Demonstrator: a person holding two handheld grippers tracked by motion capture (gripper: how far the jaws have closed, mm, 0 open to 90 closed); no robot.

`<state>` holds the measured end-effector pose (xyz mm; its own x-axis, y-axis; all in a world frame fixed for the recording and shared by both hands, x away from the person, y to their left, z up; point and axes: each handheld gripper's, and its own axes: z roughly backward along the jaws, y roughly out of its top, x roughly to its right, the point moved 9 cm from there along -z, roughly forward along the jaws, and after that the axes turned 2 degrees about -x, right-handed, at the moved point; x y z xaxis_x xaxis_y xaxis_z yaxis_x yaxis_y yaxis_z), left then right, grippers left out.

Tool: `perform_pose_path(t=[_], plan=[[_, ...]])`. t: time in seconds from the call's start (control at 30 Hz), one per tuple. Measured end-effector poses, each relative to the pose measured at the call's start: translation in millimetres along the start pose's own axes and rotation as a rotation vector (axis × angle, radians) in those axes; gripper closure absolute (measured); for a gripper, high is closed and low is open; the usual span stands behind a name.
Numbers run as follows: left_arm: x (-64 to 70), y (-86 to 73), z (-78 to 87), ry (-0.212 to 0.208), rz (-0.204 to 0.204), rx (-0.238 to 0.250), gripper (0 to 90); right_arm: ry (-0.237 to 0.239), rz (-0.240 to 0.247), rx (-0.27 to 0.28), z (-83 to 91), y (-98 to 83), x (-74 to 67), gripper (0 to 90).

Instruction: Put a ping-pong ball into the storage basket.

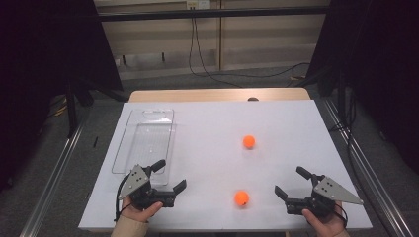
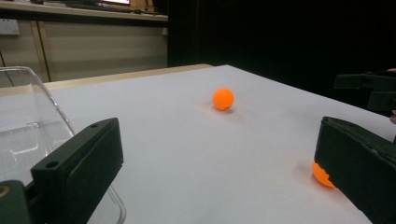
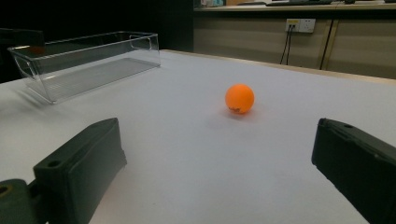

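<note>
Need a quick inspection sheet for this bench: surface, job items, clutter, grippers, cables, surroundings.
Surface: white table top, wooden edge at the far side, looks clean.
Job's things: far orange ball and near orange ball, both loose on the table, apart from each other; clear plastic bin at the left, nothing seen inside.
Clutter: nothing seen.
Grippers: left gripper jaws apart, holding nothing, beside the bin's near end; right gripper jaws apart, holding nothing, to the right of the near ball.
Cables: black cable trails from the left gripper; floor cable runs behind the table.
Surroundings: dark curtains both sides, wall socket on the back wall.
</note>
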<state>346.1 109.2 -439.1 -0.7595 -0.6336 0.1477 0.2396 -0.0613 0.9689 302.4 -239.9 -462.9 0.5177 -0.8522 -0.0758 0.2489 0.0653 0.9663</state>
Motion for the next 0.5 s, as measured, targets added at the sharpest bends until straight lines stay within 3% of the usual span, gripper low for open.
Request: perform_pose_path(t=[0.5], plan=[[15.0,2.6,-17.5,-0.034,0.000,-0.015,1.0,0.002,0.000,0.000,-0.2,0.1,-0.5,1.4]])
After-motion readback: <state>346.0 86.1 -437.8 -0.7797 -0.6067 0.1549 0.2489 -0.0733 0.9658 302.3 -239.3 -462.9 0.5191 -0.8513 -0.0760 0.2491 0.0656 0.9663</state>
